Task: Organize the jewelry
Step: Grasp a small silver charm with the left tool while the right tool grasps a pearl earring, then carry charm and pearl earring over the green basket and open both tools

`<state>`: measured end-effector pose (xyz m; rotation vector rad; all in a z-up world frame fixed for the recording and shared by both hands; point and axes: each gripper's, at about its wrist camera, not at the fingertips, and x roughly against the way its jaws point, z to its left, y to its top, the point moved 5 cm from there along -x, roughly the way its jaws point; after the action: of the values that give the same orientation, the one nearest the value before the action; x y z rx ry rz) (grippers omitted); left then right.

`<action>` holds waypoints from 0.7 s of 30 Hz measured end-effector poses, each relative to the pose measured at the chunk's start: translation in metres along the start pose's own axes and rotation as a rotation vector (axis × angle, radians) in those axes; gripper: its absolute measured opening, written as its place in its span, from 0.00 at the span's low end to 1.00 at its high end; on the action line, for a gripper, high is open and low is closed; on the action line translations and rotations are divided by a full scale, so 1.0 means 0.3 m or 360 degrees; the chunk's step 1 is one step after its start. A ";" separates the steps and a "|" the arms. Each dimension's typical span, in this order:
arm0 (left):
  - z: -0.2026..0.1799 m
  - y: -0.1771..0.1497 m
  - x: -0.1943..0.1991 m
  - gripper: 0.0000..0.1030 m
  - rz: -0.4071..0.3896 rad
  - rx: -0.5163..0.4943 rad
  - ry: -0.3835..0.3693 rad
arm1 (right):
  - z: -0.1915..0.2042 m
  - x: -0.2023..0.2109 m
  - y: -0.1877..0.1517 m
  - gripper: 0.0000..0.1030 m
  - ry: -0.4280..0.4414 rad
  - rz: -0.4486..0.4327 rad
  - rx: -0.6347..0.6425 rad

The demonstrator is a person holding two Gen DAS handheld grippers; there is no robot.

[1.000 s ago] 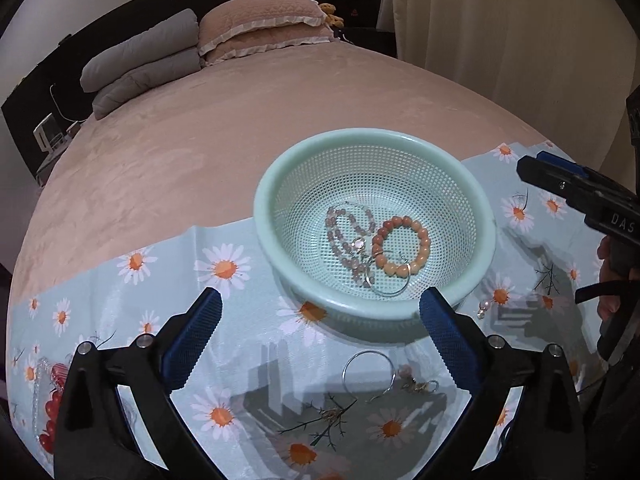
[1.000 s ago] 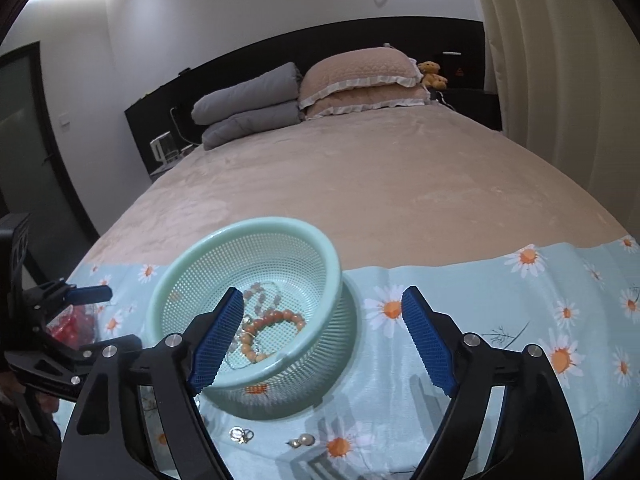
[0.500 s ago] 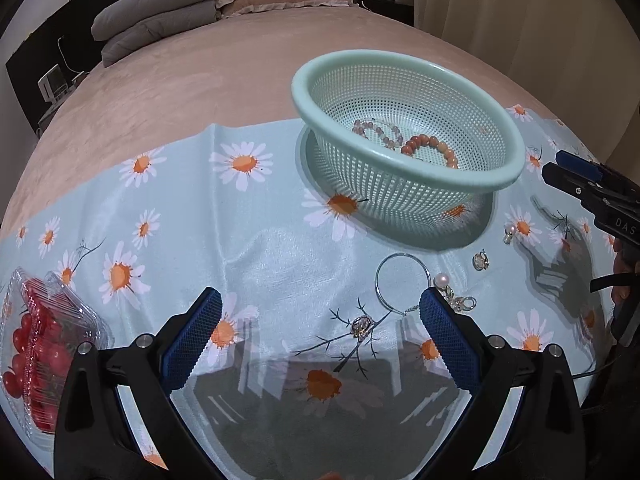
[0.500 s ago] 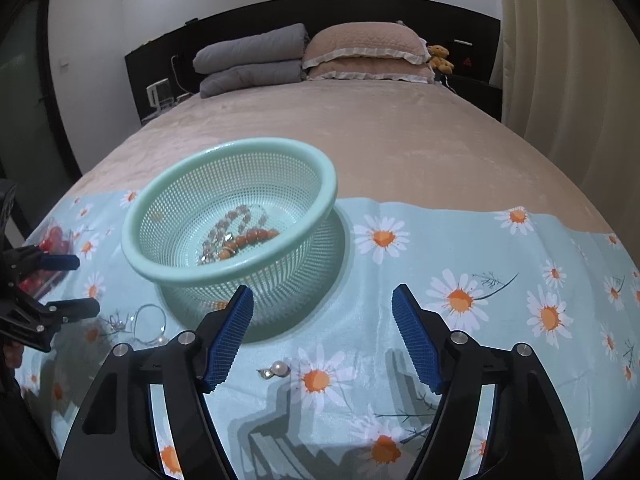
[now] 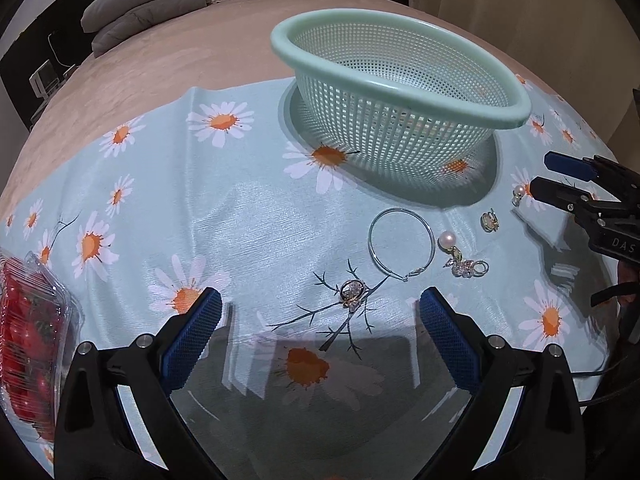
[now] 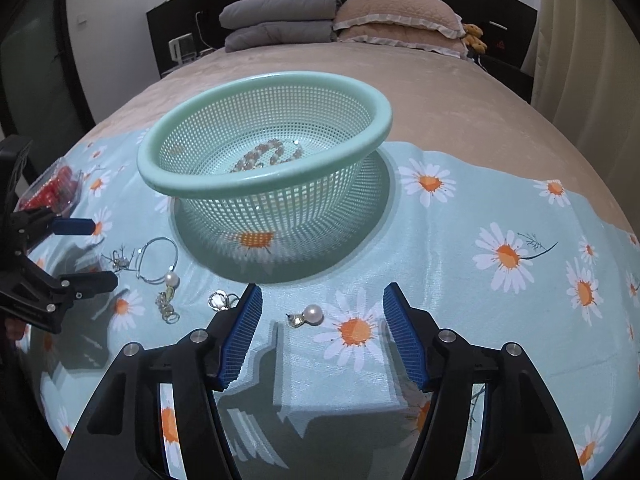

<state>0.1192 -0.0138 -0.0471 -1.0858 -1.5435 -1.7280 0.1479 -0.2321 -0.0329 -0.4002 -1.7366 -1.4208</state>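
A mint mesh basket [image 5: 400,60] [image 6: 264,184] stands on the daisy cloth with beaded bracelets [image 6: 264,156] inside. Loose jewelry lies in front of it: a crystal ring [image 5: 352,292], a silver hoop [image 5: 400,248] [image 6: 158,258], a pearl drop earring [image 5: 460,256] [image 6: 170,292], a small stud [image 5: 490,222] [image 6: 219,301] and a pearl earring [image 6: 306,316] [image 5: 519,192]. My left gripper [image 5: 316,336] is open, low over the cloth just before the crystal ring. My right gripper [image 6: 320,332] is open, with the pearl earring between its fingertips.
A clear box of red fruit [image 5: 24,328] [image 6: 52,188] sits at the cloth's left edge. Beyond the cloth is a pink bedspread [image 6: 440,92] with pillows [image 6: 396,20] and folded grey quilts [image 6: 280,20] at the headboard.
Both grippers have dropped lower and drawn back from the basket toward the loose jewelry on the cloth. Both stay open and empty.
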 end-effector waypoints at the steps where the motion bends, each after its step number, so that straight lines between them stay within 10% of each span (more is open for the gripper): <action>1: -0.001 0.000 -0.005 0.94 0.0000 -0.0006 0.0012 | 0.003 -0.009 -0.004 0.58 0.0001 0.0017 0.0002; 8: -0.003 -0.009 -0.024 0.90 -0.0037 -0.0038 0.0098 | 0.021 -0.068 -0.041 0.43 -0.0016 0.0130 0.0050; 10: -0.002 -0.015 -0.030 0.69 -0.0011 0.0018 0.0028 | 0.018 -0.074 -0.046 0.24 -0.0008 0.0134 0.0038; 15: 0.013 -0.016 -0.011 0.09 0.0011 0.0062 0.0022 | 0.049 -0.066 -0.046 0.21 0.0028 0.0169 0.0109; 21: -0.007 -0.027 0.016 0.09 0.0019 0.0015 0.0009 | 0.061 -0.030 -0.027 0.21 0.0071 0.0152 0.0134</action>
<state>0.1097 -0.0141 -0.0471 -1.0820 -1.5376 -1.7127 0.1403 -0.2154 -0.0451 -0.3971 -1.7123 -1.2753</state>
